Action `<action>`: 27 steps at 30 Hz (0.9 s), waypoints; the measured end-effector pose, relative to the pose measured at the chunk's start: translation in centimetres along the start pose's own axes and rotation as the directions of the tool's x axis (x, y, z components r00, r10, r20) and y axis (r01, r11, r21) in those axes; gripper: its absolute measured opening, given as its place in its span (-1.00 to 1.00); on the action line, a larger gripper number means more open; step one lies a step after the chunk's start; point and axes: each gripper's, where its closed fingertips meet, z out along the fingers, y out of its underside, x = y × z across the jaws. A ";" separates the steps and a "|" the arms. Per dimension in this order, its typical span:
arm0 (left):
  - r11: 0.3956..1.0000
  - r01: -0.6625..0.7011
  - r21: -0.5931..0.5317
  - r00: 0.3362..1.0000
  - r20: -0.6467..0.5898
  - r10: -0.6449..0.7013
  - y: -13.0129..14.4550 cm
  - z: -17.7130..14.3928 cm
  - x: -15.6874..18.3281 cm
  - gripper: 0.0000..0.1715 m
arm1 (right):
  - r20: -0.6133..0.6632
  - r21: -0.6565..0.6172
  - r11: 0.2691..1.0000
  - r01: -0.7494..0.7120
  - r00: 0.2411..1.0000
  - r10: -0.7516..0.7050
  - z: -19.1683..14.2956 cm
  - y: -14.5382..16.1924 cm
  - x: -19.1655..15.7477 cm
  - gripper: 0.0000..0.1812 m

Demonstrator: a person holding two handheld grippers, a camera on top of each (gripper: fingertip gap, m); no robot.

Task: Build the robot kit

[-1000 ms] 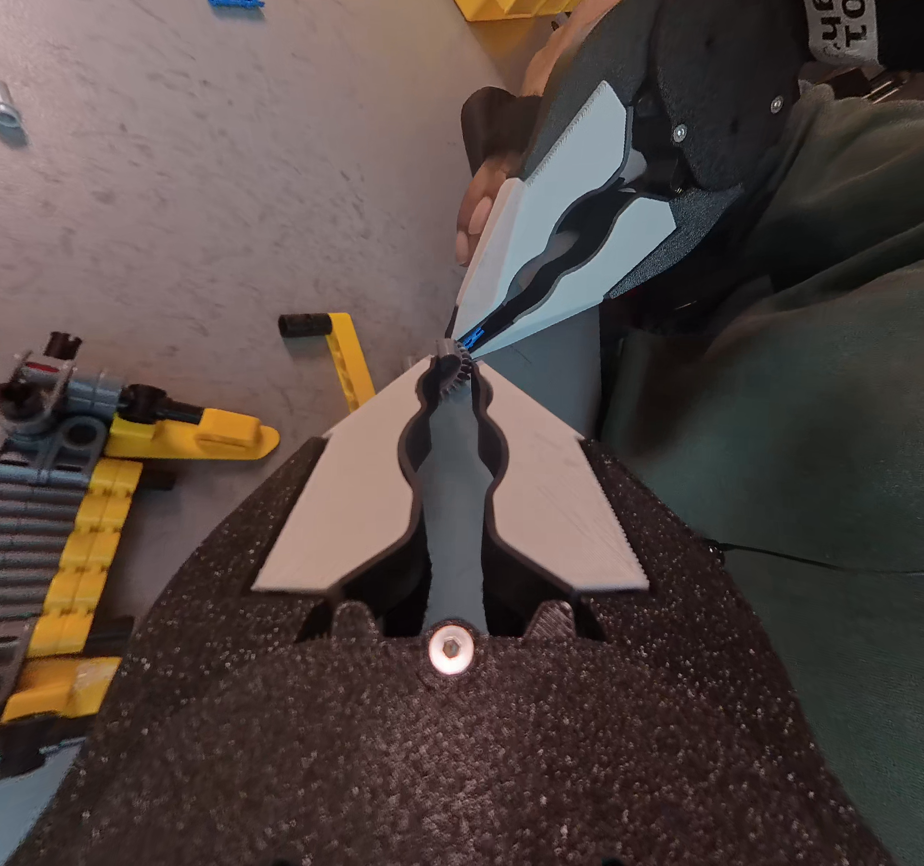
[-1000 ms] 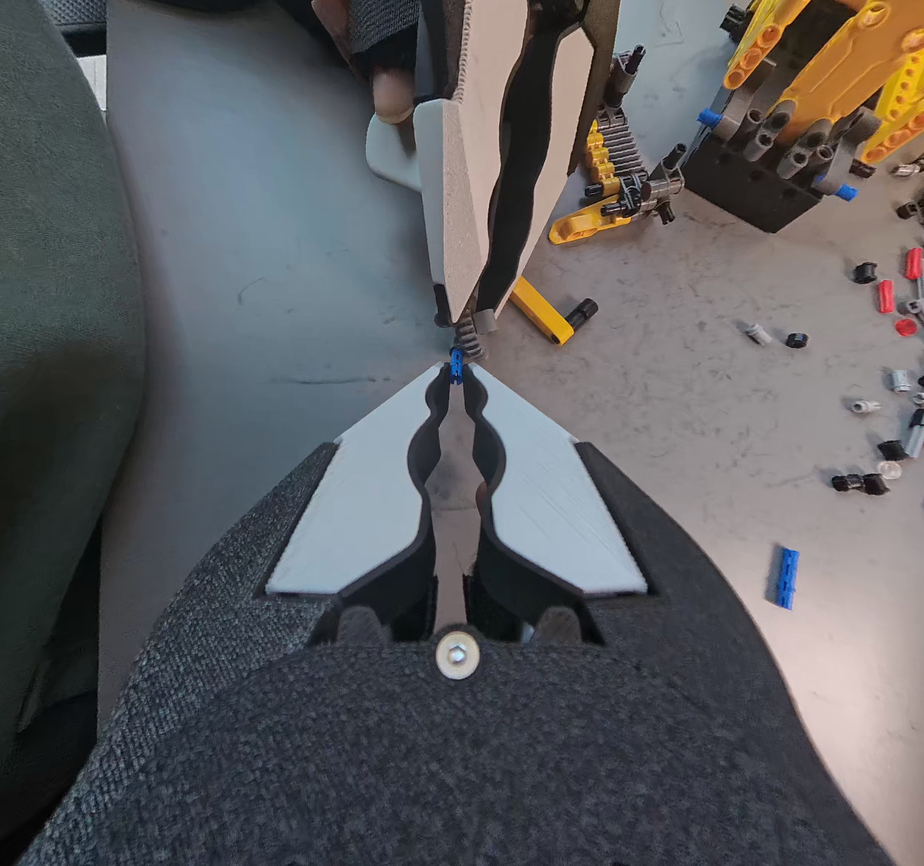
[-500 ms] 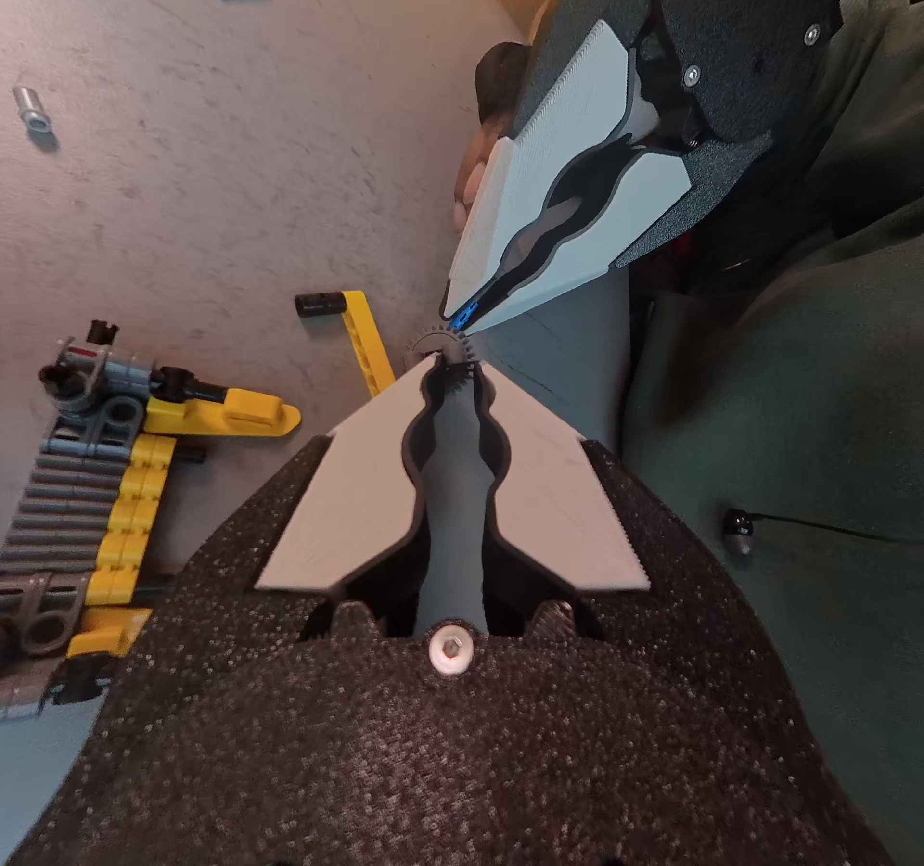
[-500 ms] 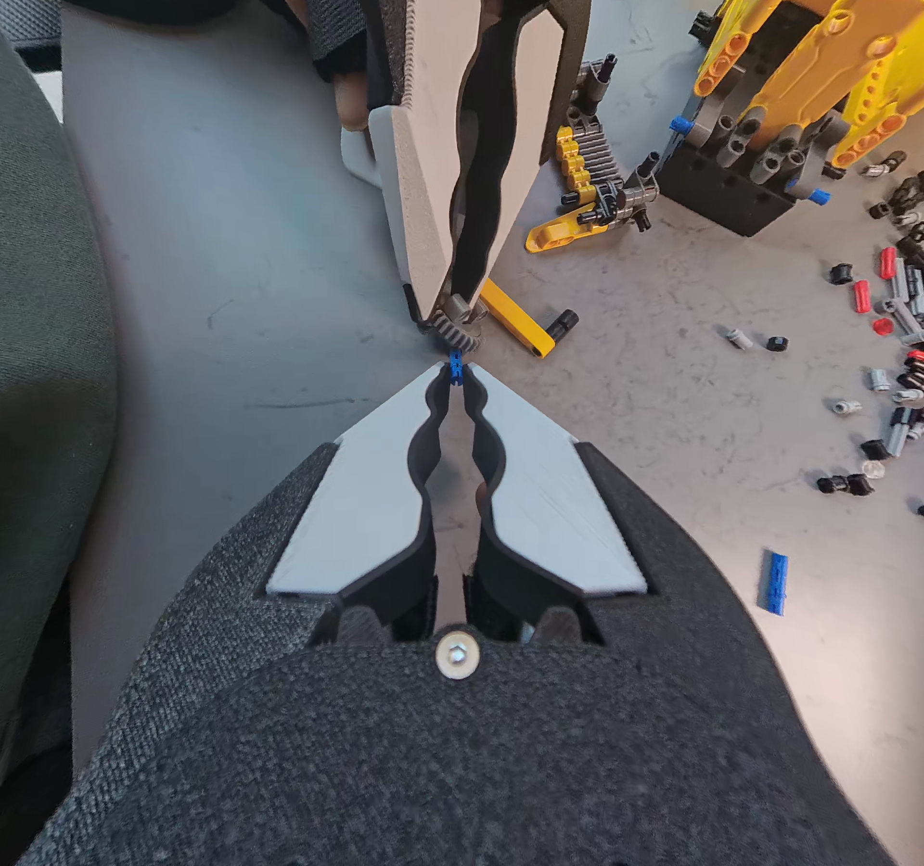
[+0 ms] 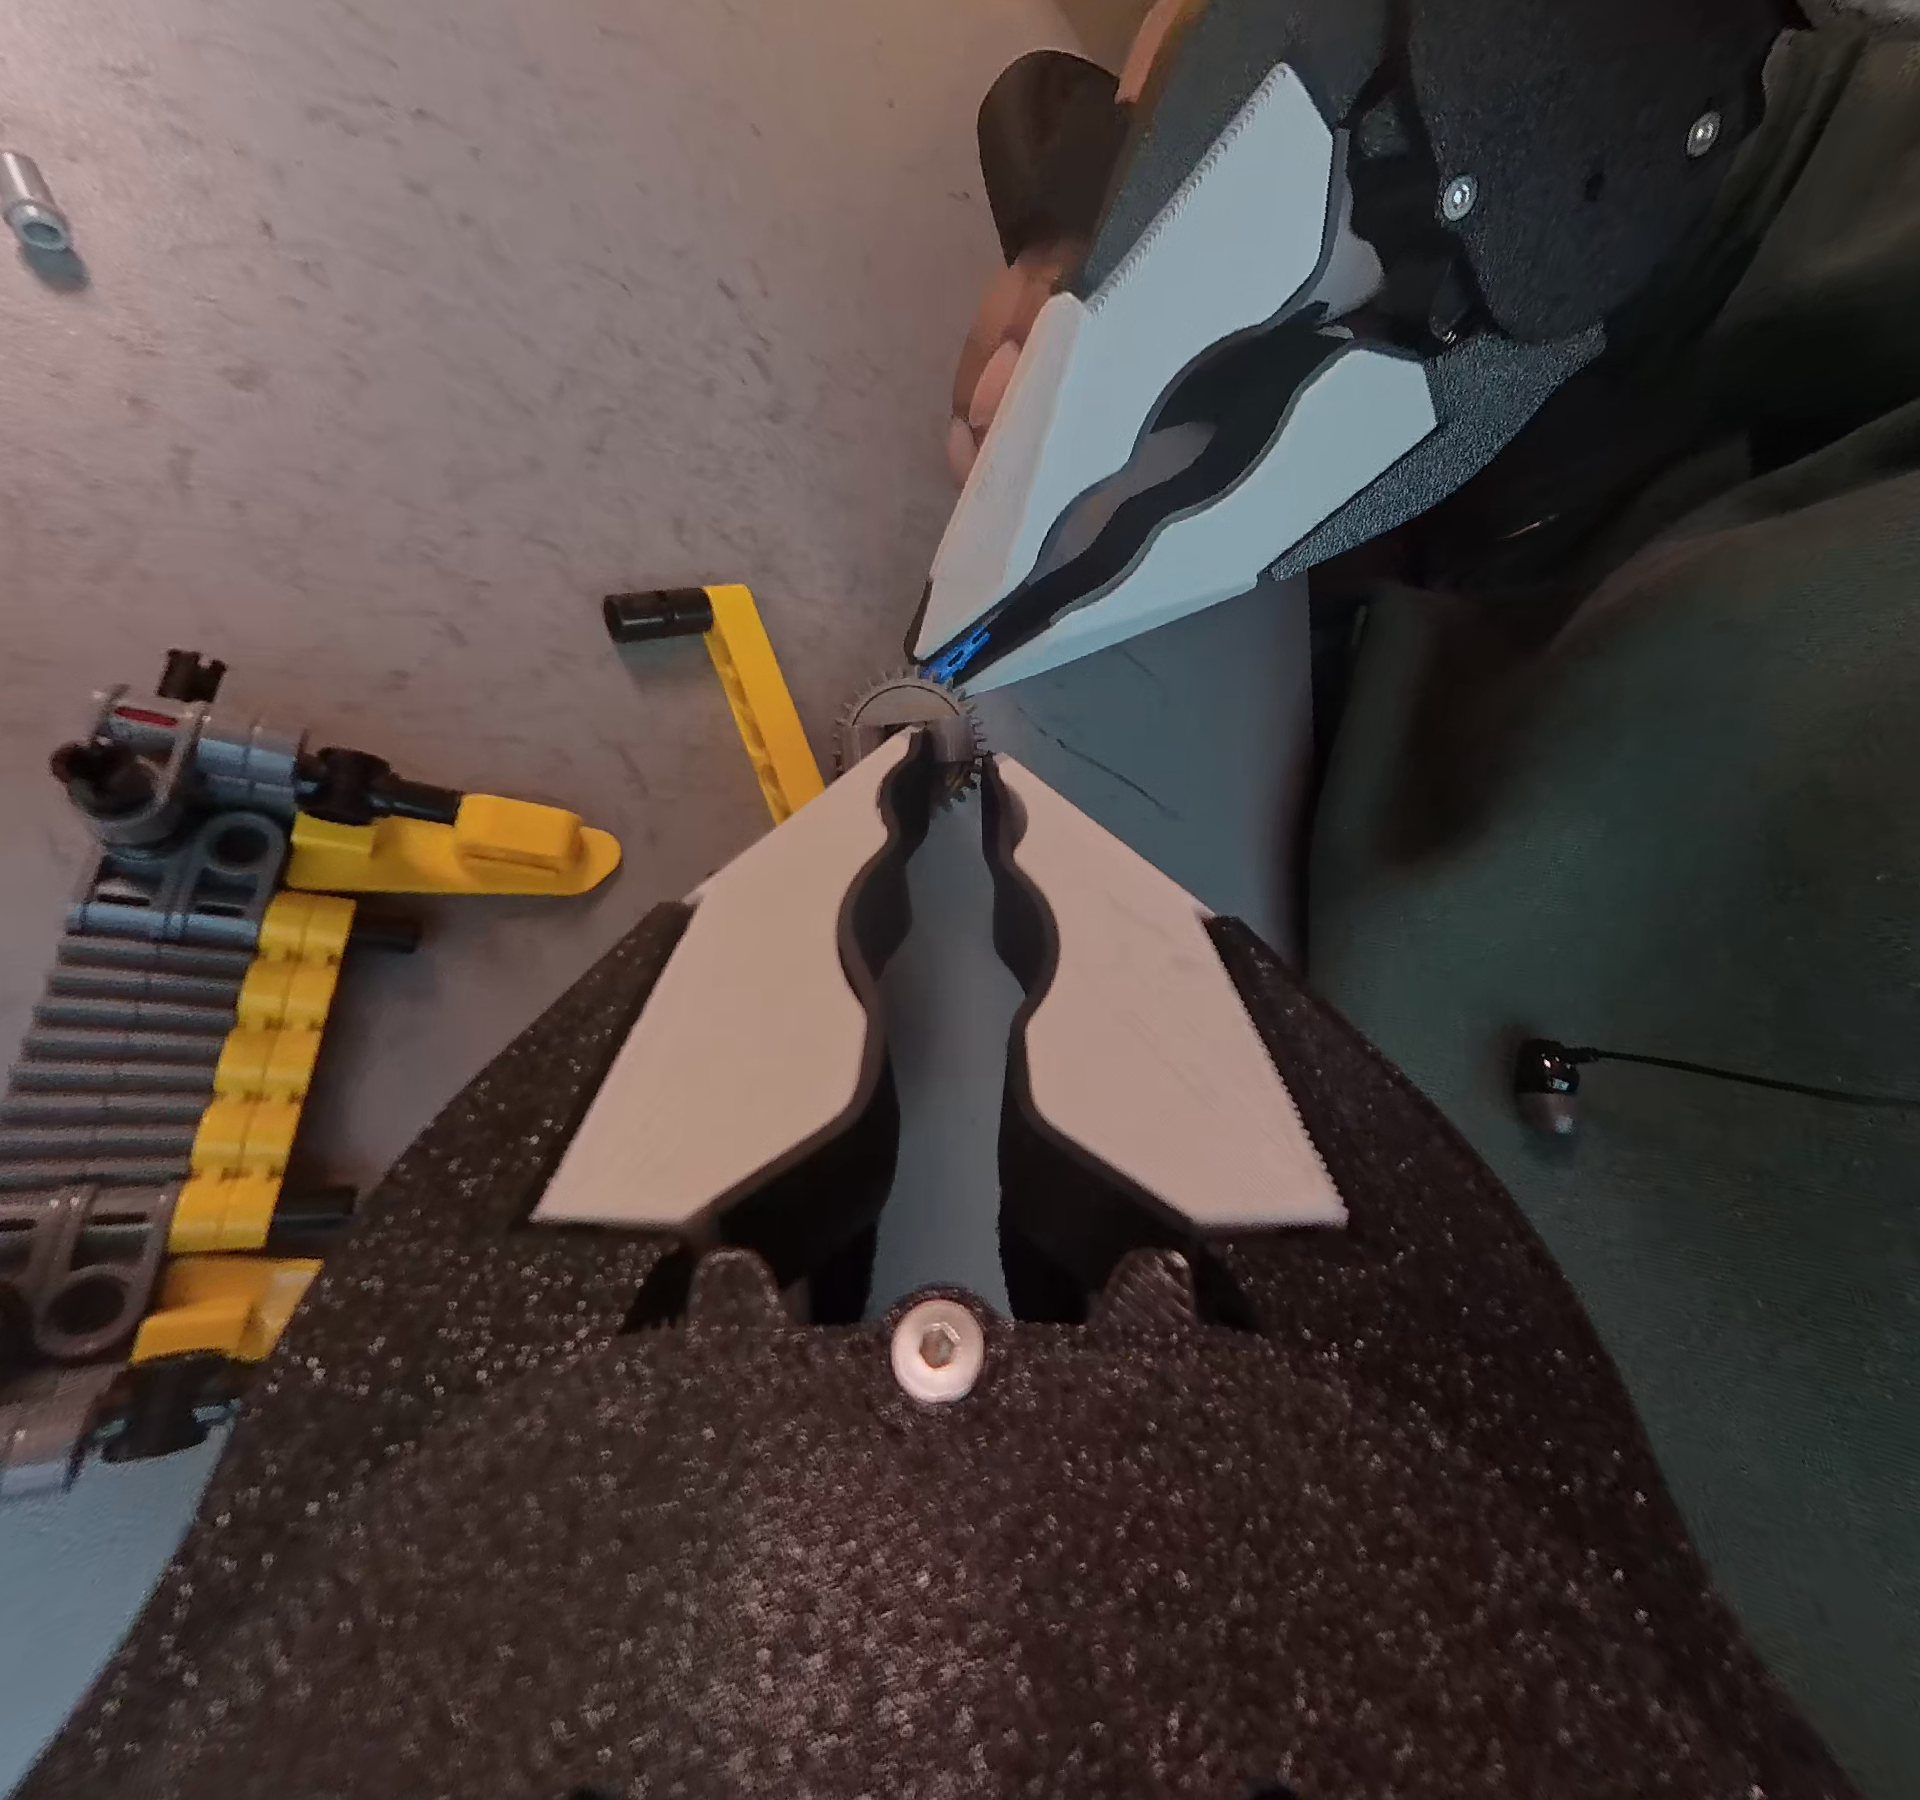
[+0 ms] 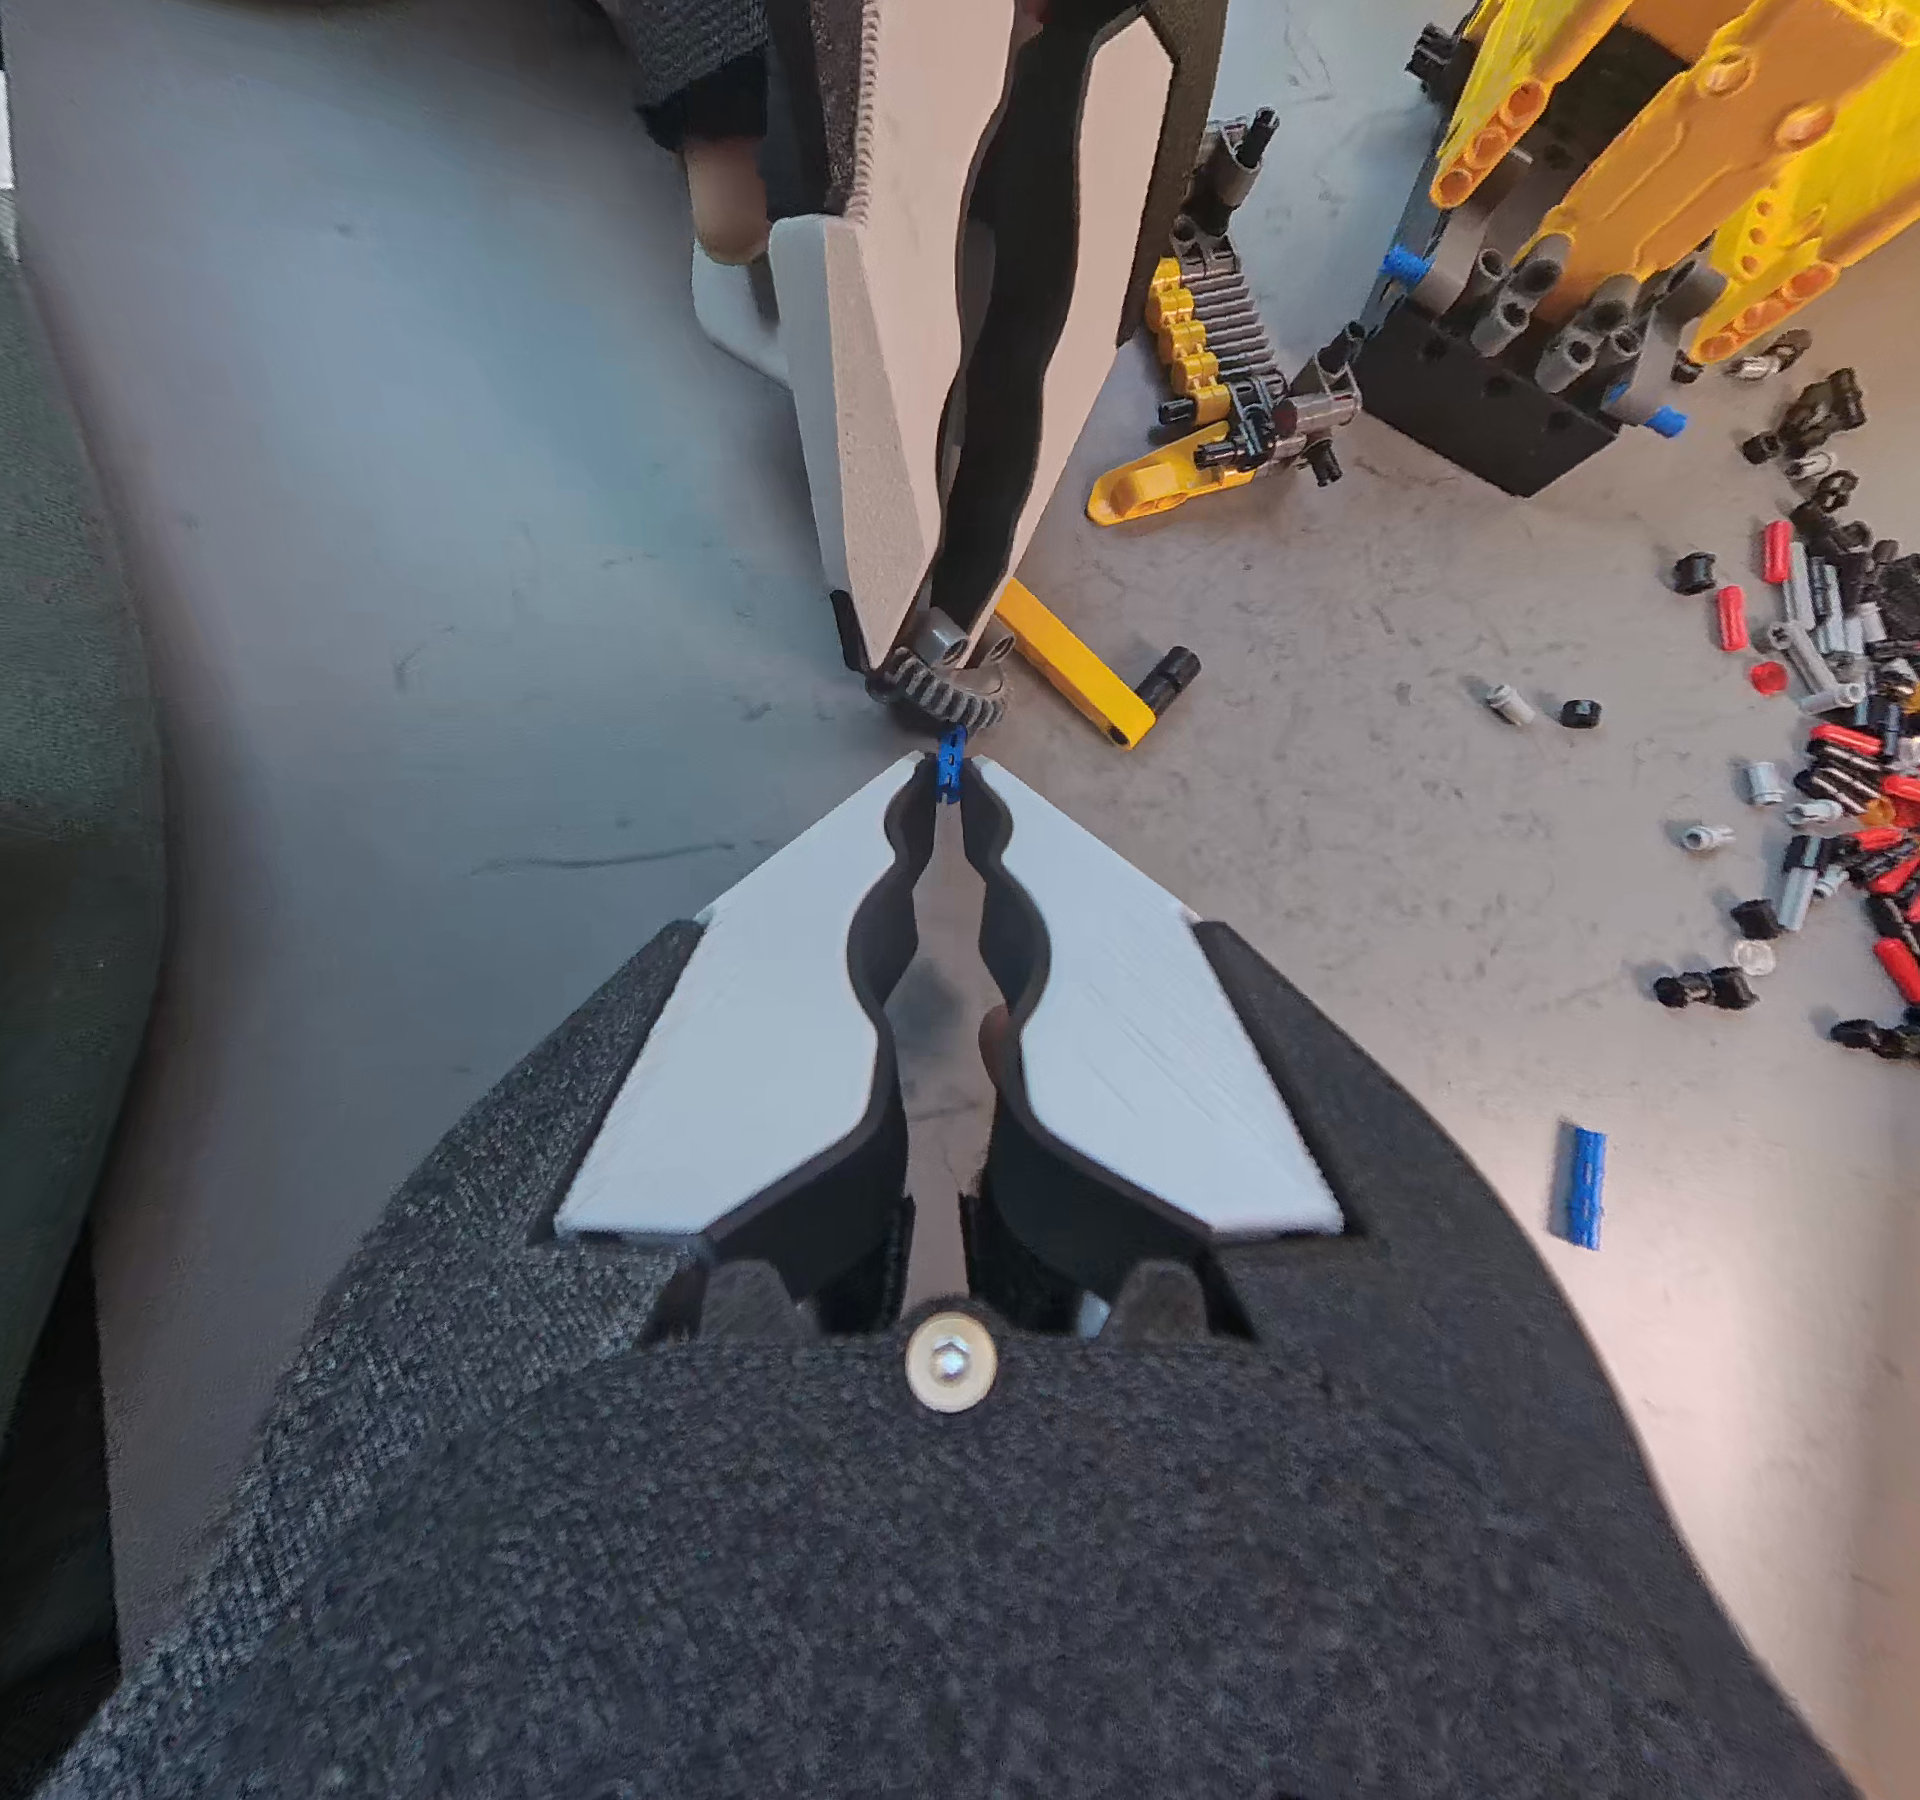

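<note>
Both tongs are meeting tip to tip above the table edge. Looking through the left wrist view first, the left gripper (image 5: pixel 935 763) is sitting at frame centre with its fingers clamped on a small dark grey gear (image 5: pixel 914 727), whose toothed rim is sticking out just past the tips. The right gripper (image 5: pixel 951 664) is reaching in from the upper right, its fingers pinched on a short blue pin (image 5: pixel 961 654) whose end is just beside the gear's upper edge, nearly touching. A yellow beam (image 5: pixel 758 701) is lying on the grey table (image 5: pixel 468 296) just left of the gear, and a grey-and-yellow tread assembly (image 5: pixel 177 1023) is sitting at the left edge. Turning to the right wrist view, the blue pin (image 6: pixel 949 763) is standing along the gripper's axis, pointing up the frame toward the gear (image 6: pixel 940 685) directly above it, only a sliver apart. The gear is lying tilted, teeth facing the pin. Loose small parts (image 6: pixel 1829 763) are scattered at the right edge below a large yellow model (image 6: pixel 1662 140) in the upper right.
</note>
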 end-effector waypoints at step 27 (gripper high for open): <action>0.881 0.396 0.259 0.868 -0.419 -0.267 -5.0 -3.9 1.4 -0.88 | -0.451 0.204 0.915 0.348 0.863 -0.228 -4.2 -4.0 3.1 -0.65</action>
